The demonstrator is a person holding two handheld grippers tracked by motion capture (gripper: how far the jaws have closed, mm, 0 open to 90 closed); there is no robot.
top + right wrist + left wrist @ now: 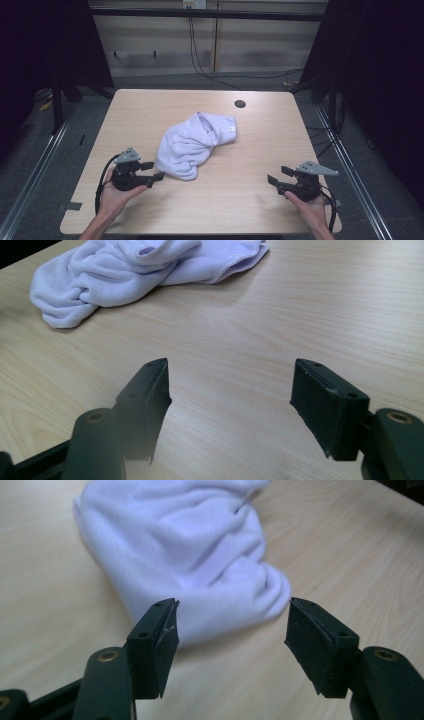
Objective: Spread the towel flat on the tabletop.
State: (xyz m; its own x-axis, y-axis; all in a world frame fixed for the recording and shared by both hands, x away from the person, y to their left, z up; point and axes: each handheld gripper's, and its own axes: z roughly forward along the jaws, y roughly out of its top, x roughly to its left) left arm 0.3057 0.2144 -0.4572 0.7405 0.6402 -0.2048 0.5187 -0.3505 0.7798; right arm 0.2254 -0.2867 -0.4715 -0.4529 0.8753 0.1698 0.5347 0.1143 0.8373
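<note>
A crumpled white towel (196,144) lies near the middle of the light wooden table (260,200), bunched into soft folds, with a small label showing near its far right end. A round cable hole (240,104) sits in the table top beyond the towel, toward the far edge and a little right of centre.

The left tongs (152,171) rest low over the table toward the near left corner, held by the person's left hand (116,196), and point at the near end of the towel. Their jaws stand wide with nothing between the pads; in the left gripper view (227,632) the towel's rounded near fold (200,565) lies just beyond the tips, close to them but not clamped.

The right tongs (278,176) sit toward the near right corner, held by the right hand (310,206), well apart from the towel. Their jaws are also spread wide and hold nothing; the right gripper view (230,390) shows bare wood grain between them, and the towel (135,270) lies farther off, toward the upper left.
</note>
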